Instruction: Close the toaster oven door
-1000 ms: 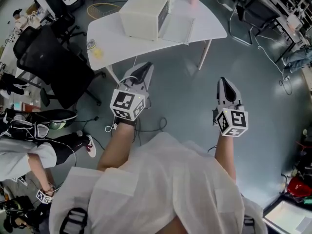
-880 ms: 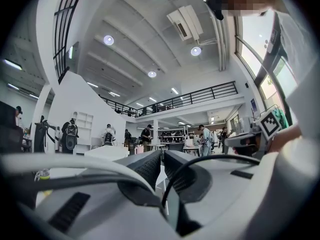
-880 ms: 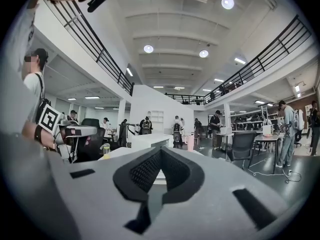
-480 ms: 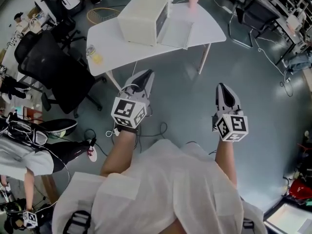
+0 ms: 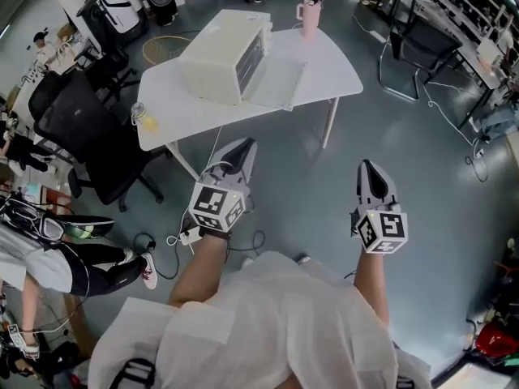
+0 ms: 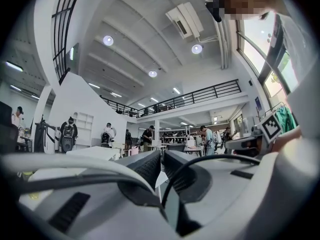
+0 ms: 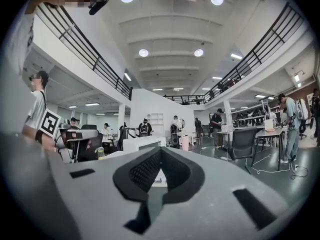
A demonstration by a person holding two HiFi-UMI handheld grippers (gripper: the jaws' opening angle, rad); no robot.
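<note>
White shirt (image 5: 268,314) fills the near edge of my head view, and just past it both claws are held out level over the grey floor (image 5: 324,185).

The left claw (image 5: 243,146) has its jaws pressed together, or within a sliver of it, and nothing sits between them. The right claw (image 5: 370,167) is likewise closed on nothing. Both are well short of the tabletop (image 5: 340,71), with open floor between.

Further out, the cream toaster oven (image 5: 215,51) stands on the left-centre part of that white tabletop. Its door (image 5: 277,81) is dropped flat in front of it, resting just over the surface.

As I judge it, the task has not started. The door is fully open and neither claw is near it. Left to do: close the distance, get a claw under the door's free edge, swing it up on its hinge, and press it home against the oven front.

The oven's front faces the right of my view. Its long axis seems to run away from me, leaning a little rightward at the far end. The door's hinge line lies along that same axis, and its free edge points toward the right end of the tabletop.

Beyond it, near the far edge, stands a pink cup (image 5: 309,16).
</note>
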